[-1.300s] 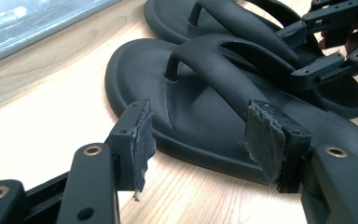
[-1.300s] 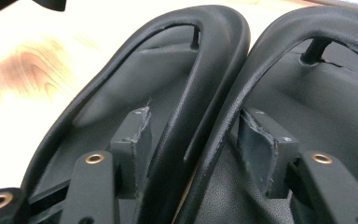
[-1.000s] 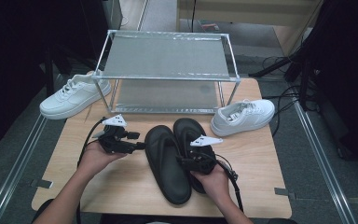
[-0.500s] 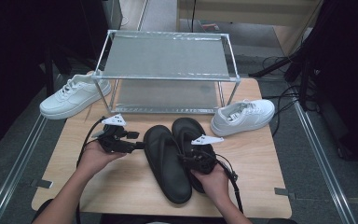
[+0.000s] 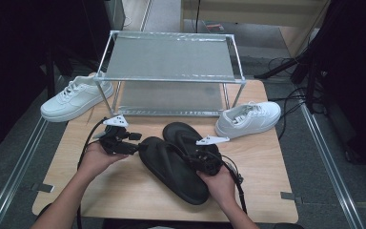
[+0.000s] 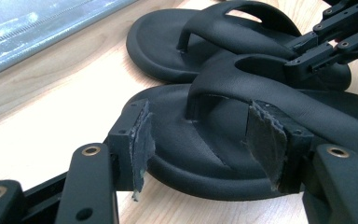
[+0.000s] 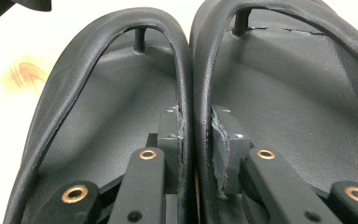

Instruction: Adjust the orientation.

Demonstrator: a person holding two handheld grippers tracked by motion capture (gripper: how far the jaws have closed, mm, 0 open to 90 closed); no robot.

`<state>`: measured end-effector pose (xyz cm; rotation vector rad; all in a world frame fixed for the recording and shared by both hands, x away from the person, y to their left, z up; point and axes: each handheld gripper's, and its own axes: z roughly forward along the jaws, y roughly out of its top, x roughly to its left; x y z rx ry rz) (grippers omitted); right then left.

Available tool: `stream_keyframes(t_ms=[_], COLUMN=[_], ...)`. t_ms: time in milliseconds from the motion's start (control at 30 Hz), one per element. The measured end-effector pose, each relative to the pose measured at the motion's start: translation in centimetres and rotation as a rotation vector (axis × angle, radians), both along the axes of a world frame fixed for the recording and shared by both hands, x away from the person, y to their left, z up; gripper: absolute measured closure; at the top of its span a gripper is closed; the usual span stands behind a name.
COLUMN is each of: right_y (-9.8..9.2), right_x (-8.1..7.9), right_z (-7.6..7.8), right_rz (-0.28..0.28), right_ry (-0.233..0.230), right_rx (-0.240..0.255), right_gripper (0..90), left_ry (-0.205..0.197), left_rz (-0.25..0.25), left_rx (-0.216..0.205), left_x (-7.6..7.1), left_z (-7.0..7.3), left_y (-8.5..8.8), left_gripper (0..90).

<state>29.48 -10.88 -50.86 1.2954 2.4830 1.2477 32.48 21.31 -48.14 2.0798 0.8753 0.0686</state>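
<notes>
Basically both black flip-flops point(image 5: 178, 160) lie side by side mid-table point(image 5: 262, 191), long axes running from the person's right hand up toward the rack point(image 5: 171, 57), so the right gripper point(image 5: 201, 155) sits right on them and the left gripper point(image 5: 132, 142) is at the nearer sandal's toe. High view hides the jaws. The right gripper view shows jaws just closed further, pinching both inner straps point(image 7: 193, 70); the left gripper view shows pads point(image 6: 142, 140) wide open astride the toe point(image 6: 196, 154), gripping nothing.

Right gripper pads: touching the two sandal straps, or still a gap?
Touching. In the right gripper view the right gripper has just been closing, and its pads press the inner straps of both black sandals together.
</notes>
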Motion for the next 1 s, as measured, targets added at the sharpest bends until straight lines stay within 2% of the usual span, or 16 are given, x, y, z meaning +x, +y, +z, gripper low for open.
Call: stream_keyframes(t_ms=[100,267,333,633,800,1000], right_y=[0.1,0.1,0.2,0.8,1.4,3.0], right_x=[0.0,0.4,0.6,1.6,3.0,5.3], right_z=[0.3,0.9,1.0,2.0,2.9,3.9], right_rz=[-0.003,-0.008,-0.007,-0.014,-0.032,-0.040], right_ry=[-0.010,-0.012,-0.016,-0.033,-0.040,-0.077], right_rx=[-0.009,0.005,0.005,0.004,0.026,0.007], right_gripper=[76.6,76.6,76.7,76.7,76.7,76.7], left_ry=[-0.004,0.005,0.010,-0.019,-0.022,-0.024], left_rz=[0.007,0.012,0.014,0.017,0.025,0.030], left_rx=[-0.005,-0.019,-0.013,-0.008,-0.021,-0.010], left_x=[0.1,0.3,0.2,-0.6,-0.6,-0.8], left_z=[0.2,0.5,0.8,1.7,1.8,1.7], left_y=[0.2,0.7,0.8,1.5,1.9,2.3], left_gripper=[41.0,40.9,40.9,40.7,40.7,40.8])
